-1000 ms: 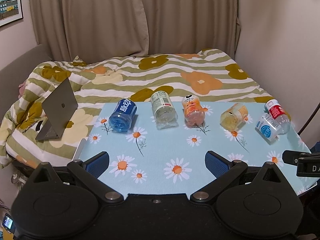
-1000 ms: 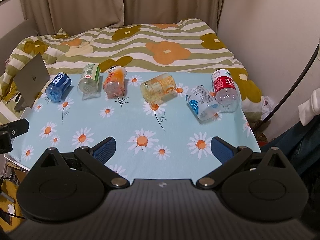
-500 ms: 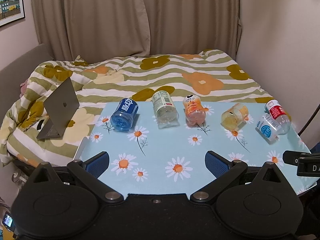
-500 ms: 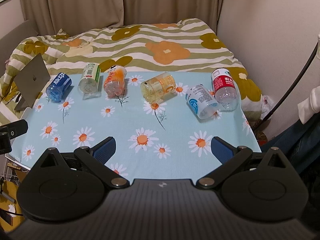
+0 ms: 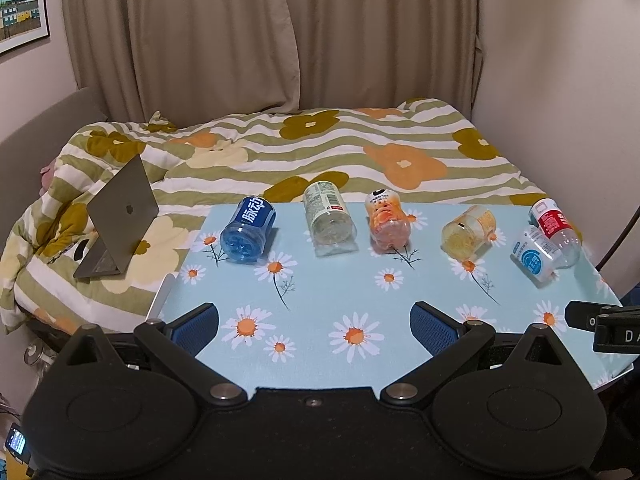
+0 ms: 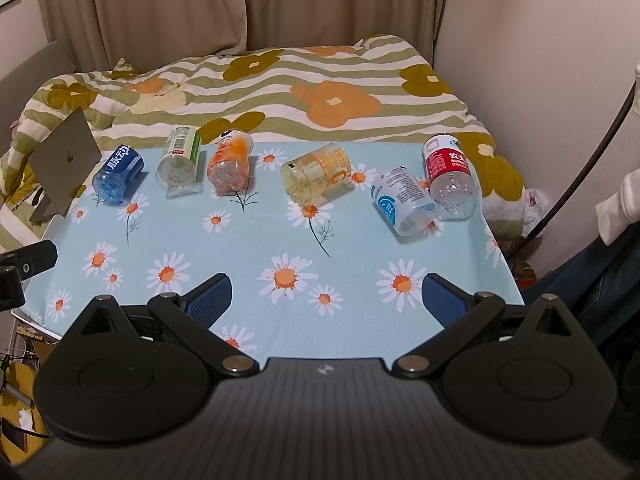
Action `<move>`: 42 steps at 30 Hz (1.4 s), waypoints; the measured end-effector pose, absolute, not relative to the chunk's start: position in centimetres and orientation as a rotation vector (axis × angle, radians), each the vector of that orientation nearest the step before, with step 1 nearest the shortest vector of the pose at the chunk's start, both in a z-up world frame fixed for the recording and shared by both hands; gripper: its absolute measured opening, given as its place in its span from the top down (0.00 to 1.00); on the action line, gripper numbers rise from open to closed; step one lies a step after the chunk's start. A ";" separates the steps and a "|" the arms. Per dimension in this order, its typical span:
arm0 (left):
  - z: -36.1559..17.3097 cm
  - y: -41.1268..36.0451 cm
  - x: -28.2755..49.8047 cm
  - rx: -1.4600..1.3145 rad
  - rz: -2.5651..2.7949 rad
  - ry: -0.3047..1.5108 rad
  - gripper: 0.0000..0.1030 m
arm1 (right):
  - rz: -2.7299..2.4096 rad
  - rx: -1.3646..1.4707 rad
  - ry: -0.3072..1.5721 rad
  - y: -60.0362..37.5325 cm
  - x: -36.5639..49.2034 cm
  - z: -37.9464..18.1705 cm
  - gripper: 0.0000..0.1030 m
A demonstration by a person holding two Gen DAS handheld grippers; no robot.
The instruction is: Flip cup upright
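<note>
Several cut-bottle cups lie on their sides in a row along the far part of the daisy-print table (image 5: 360,292) (image 6: 248,240). From left: a blue cup (image 5: 248,230) (image 6: 119,174), a green-label clear cup (image 5: 329,214) (image 6: 180,160), an orange cup (image 5: 387,218) (image 6: 231,162), a yellow cup (image 5: 468,232) (image 6: 316,174), a white-and-blue cup (image 5: 534,254) (image 6: 402,202), and a red-label cup (image 5: 556,226) (image 6: 450,176). My left gripper (image 5: 315,322) is open over the near edge. My right gripper (image 6: 326,294) is open too, empty, well short of the cups.
A bed with a striped flower quilt (image 5: 320,148) lies behind the table. An open laptop (image 5: 120,216) stands on the quilt at the left. Curtains and a wall close the back and right. A person's sleeve (image 6: 624,196) shows at far right.
Both views have shifted slightly; the cups sit a little lower in the left wrist view. No cup has moved and both grippers stay open.
</note>
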State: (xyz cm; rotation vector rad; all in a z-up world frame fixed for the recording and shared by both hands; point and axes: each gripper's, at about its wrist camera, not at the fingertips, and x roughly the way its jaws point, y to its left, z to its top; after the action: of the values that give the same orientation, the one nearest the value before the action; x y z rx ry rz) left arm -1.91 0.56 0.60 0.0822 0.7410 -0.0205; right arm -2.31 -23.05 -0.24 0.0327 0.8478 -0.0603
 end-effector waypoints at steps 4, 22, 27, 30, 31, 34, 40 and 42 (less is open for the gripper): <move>0.6 0.5 -1.9 0.082 -0.019 0.742 0.00 | -0.060 0.033 0.848 -23.2 -2.4 -0.2 0.00; 1.0 0.2 -1.4 0.073 0.001 0.764 0.00 | -0.040 0.043 0.859 -23.6 -2.1 -0.2 0.00; 1.8 -0.1 -0.5 0.053 0.021 0.770 0.00 | -0.015 0.078 0.844 -25.0 -1.2 0.4 0.00; 2.2 -0.6 0.5 0.043 0.041 0.769 0.00 | 0.014 0.055 0.853 -25.7 -0.1 0.3 0.00; 2.2 -0.7 0.8 0.045 0.048 0.773 0.00 | 0.025 0.053 0.859 -26.0 0.3 0.1 0.00; 2.1 -1.1 2.3 0.048 0.061 0.786 0.00 | 0.052 0.057 0.878 -26.6 1.5 -0.5 0.00; 1.3 -0.8 6.3 0.032 0.034 0.836 0.00 | 0.068 0.094 0.928 -26.7 3.8 -2.0 0.00; 1.0 -0.7 8.0 0.026 0.022 0.849 0.00 | 0.074 0.104 0.942 -26.4 4.7 -2.4 0.00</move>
State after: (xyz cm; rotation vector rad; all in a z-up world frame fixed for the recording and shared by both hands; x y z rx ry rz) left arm 7.97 -0.73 1.01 0.0255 0.8489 0.0216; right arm 4.69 -26.38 -2.39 0.1037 0.9421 0.0740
